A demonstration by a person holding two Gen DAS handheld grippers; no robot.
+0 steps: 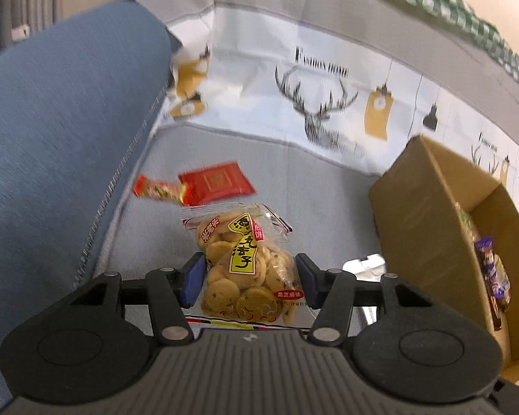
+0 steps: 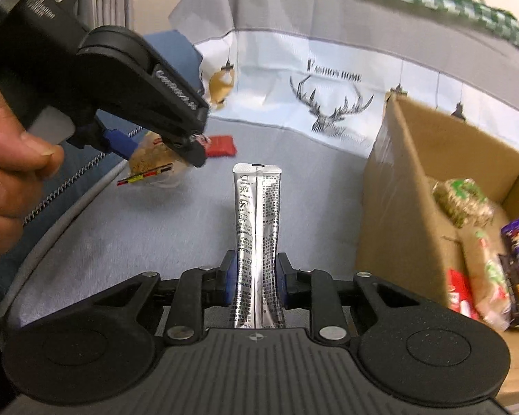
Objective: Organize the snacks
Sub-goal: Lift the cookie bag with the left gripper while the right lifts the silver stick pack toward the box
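My left gripper [image 1: 249, 278] is shut on a clear bag of small round cookies [image 1: 244, 266] with a yellow label, held above the grey sheet. It also shows in the right wrist view [image 2: 162, 154], with the cookie bag [image 2: 152, 162] hanging from it. My right gripper [image 2: 256, 276] is shut on a silver stick sachet [image 2: 257, 228] that points forward. A red flat packet [image 1: 216, 181] and a red-and-orange wrapped snack [image 1: 161, 190] lie on the sheet beyond the left gripper. The red packet also shows in the right wrist view [image 2: 219, 145].
An open cardboard box [image 1: 429, 214] stands at the right and holds several snacks [image 2: 481, 259]; its near wall [image 2: 398, 214] rises beside the right gripper. A blue cushion [image 1: 62, 131] borders the left. A deer-print cloth [image 1: 321, 103] hangs at the back.
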